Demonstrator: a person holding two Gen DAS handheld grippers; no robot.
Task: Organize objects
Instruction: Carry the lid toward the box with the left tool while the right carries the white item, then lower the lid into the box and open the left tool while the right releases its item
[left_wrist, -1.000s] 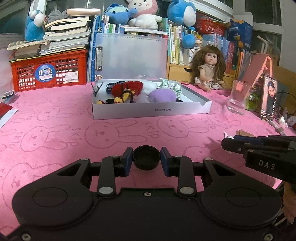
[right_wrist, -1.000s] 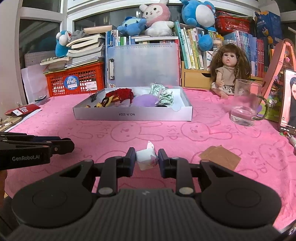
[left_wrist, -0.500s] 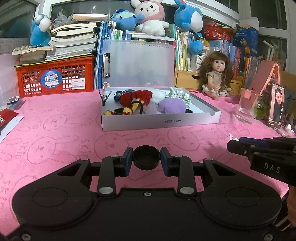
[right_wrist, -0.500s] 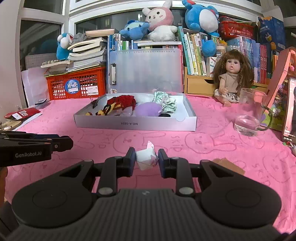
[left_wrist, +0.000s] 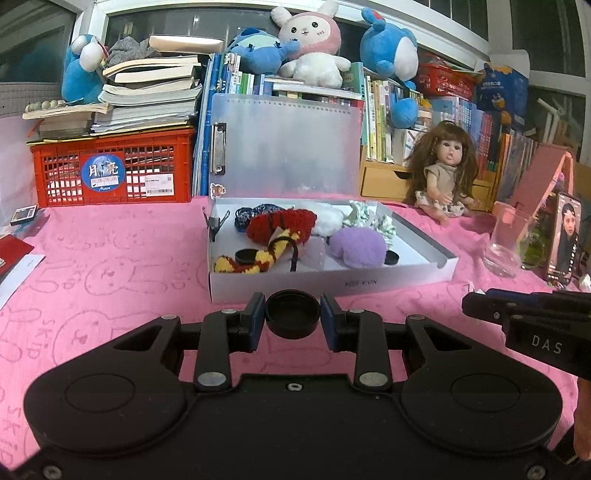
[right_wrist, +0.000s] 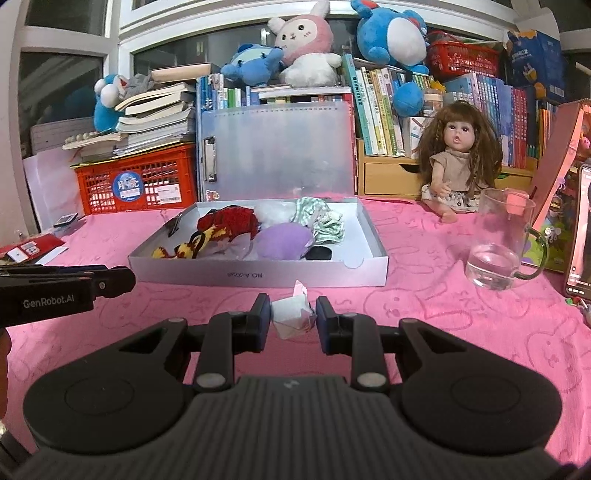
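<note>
The left gripper (left_wrist: 293, 317) pinches a round black plastic cap (left_wrist: 292, 314); the right gripper (right_wrist: 293, 315) pinches a crumpled white paper wad (right_wrist: 293, 317). Both hang above the pink bunny-print tablecloth (right_wrist: 424, 314), just before the shallow white cardboard box (right_wrist: 258, 275) holding plush toys.

Left tongs (left_wrist: 293, 315) clamped; right tongs (right_wrist: 293, 314) clamped, side by side.

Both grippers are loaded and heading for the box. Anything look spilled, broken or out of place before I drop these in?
Nothing spilled or broken. The white box is jumbled: the purple plush lies against a black cap. The left gripper holds a black cap, the right gripper crumpled white paper.
</note>
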